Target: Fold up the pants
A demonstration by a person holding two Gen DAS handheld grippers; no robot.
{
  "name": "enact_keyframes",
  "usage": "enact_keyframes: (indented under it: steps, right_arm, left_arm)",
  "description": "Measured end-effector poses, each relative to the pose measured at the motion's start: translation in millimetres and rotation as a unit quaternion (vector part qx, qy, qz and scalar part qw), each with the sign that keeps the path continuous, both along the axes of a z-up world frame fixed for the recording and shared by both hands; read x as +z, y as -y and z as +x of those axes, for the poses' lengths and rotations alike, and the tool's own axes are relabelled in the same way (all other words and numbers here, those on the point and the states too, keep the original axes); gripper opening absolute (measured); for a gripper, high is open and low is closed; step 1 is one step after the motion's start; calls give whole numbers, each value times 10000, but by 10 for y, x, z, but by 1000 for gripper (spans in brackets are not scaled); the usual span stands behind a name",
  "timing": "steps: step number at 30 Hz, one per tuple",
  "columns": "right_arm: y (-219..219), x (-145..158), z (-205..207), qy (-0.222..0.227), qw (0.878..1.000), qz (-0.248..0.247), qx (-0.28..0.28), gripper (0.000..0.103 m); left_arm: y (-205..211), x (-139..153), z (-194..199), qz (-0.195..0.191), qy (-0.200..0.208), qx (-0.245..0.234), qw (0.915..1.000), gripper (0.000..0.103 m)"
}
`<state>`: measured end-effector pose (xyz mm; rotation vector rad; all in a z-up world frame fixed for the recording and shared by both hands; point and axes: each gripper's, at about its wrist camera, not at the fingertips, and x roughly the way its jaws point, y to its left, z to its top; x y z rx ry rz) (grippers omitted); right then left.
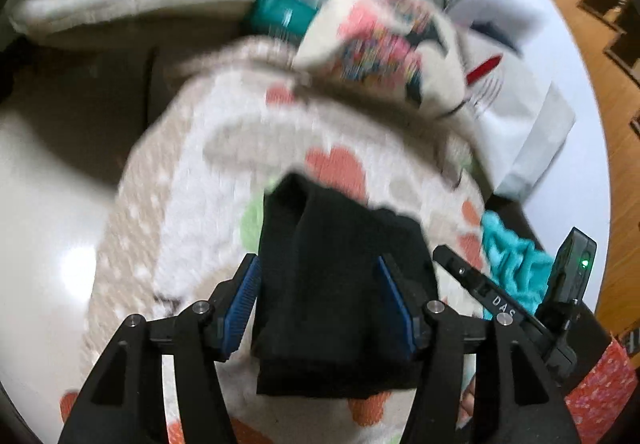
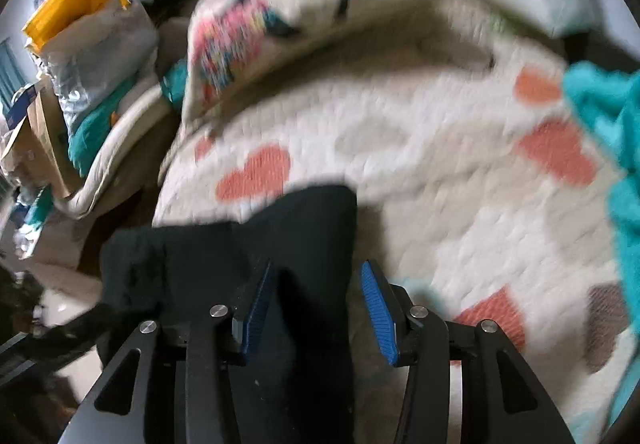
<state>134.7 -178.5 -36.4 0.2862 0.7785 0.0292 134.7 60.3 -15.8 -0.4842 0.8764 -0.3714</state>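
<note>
Looking along left wrist view: both frames motion-blurred, detail soft.
Left gripper point(image 1: 318, 298): jaws parted, blue pads point(image 1: 242, 302) on either side of the cloth; whether the pads press on it cannot be told from the blur.
Black pants point(image 1: 340, 284): folded into a thick bundle, lying between the left fingers and reaching past their tips, on the quilt.
Quilt point(image 1: 192, 180): cream and white, with coral hearts and a green patch; spreads under the bundle.
Patterned cushion point(image 1: 380, 44): beyond the quilt, pink and multicolour print.
Teal cloth point(image 1: 512, 260): crumpled at the quilt's right edge, behind the other gripper's black body.
Right wrist view: same quilt point(image 2: 420, 164), same bundle.
Right gripper point(image 2: 320, 304): jaws apart; pants point(image 2: 304, 236) fill the gap, the left pad point(image 2: 256, 312) against dark fabric, the right pad point(image 2: 378, 312) standing clear with pale quilt behind it. Released.
Pants, extent: run from between the fingers out to the left, over the quilt's edge.
Teal cloth point(image 2: 608, 116): far right.
Yellow bag point(image 2: 76, 4): upper left, among clutter.
</note>
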Motion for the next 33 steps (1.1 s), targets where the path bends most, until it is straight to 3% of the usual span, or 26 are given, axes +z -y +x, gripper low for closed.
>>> enact_keyframes:
  steps: [2,5,10,14,18,20,22,24,30,33]
  right_arm:
    - [-98,83,59,43,9997,25,254,50]
    - [-215,35,229,-215,9973,331,616,50]
    - [-212,-313,433,-775,9935,648,526,50]
    - [-202,-389,429,-777,9927,793,468,50]
    - [-96,-364,406,-787,9902,1121,272,50]
    - [-89,-291,345,-741,9914,1060,199,50]
    - [-126,-179,223,-658,9942,810,240,57]
    - [-167,-107,88,-592,9963,556,298,61]
    - [-243,-85,-460,-615,9974,72,373,62]
    - [-310,-86,-647,-525,9977,-116,405,62]
  left_arm:
    - [17,64,0,-163,261,-7,9995,58]
    - [142,-22,89,-382,178,-247,9988,59]
    - [322,-431,232,83,-503,-322,9982,60]
    - [333,-447,203,126,-473,-333,9982,60]
    - [161,-462,196,-469,-642,-205,9966,60]
    - [77,-440,176,-760,-699,-145,9945,60]
    - [-10,-402,143,-928,-709,-61,9931,60]
    - [-67,-373,127,-889,-711,63,9935,60]
    - [-268,-436,100,-755,-929,519,9914,60]
    - [-269,-458,91,-680,-942,530,9918,60]
